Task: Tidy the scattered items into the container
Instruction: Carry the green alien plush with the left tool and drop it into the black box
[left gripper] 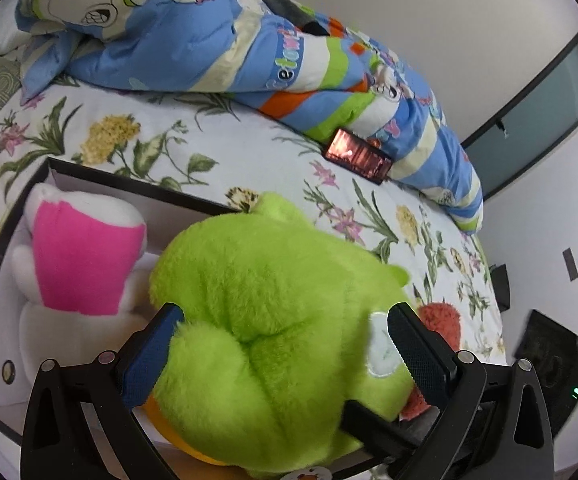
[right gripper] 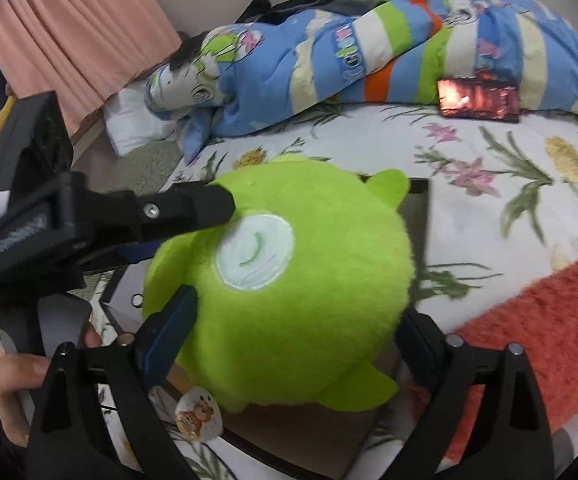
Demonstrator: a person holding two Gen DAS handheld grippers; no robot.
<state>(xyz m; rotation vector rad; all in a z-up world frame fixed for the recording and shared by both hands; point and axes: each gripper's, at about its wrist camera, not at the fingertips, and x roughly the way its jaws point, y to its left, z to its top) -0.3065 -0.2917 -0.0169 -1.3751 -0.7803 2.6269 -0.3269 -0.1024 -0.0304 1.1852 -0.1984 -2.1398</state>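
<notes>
A big lime-green plush toy (left gripper: 273, 320) with a white round eye patch (right gripper: 255, 254) is held over the black-rimmed box (left gripper: 137, 186) on the bed. My left gripper (left gripper: 289, 344) is shut on the green plush from both sides. My right gripper (right gripper: 293, 324) is also shut on the green plush, its fingers pressed into the plush's sides. A white plush with a pink front (left gripper: 85, 256) lies inside the box at the left. A red-orange fuzzy plush (right gripper: 537, 320) lies on the bed to the right; it also shows in the left wrist view (left gripper: 441, 320).
A floral bedsheet (right gripper: 509, 184) covers the bed. A rolled blue striped quilt (left gripper: 217, 52) lies along the far side, with a shiny red packet (left gripper: 359, 156) at its edge. A white pillow (right gripper: 133, 120) and pink curtain (right gripper: 73, 36) are at the left. A black device (left gripper: 557, 364) sits beyond the bed's right edge.
</notes>
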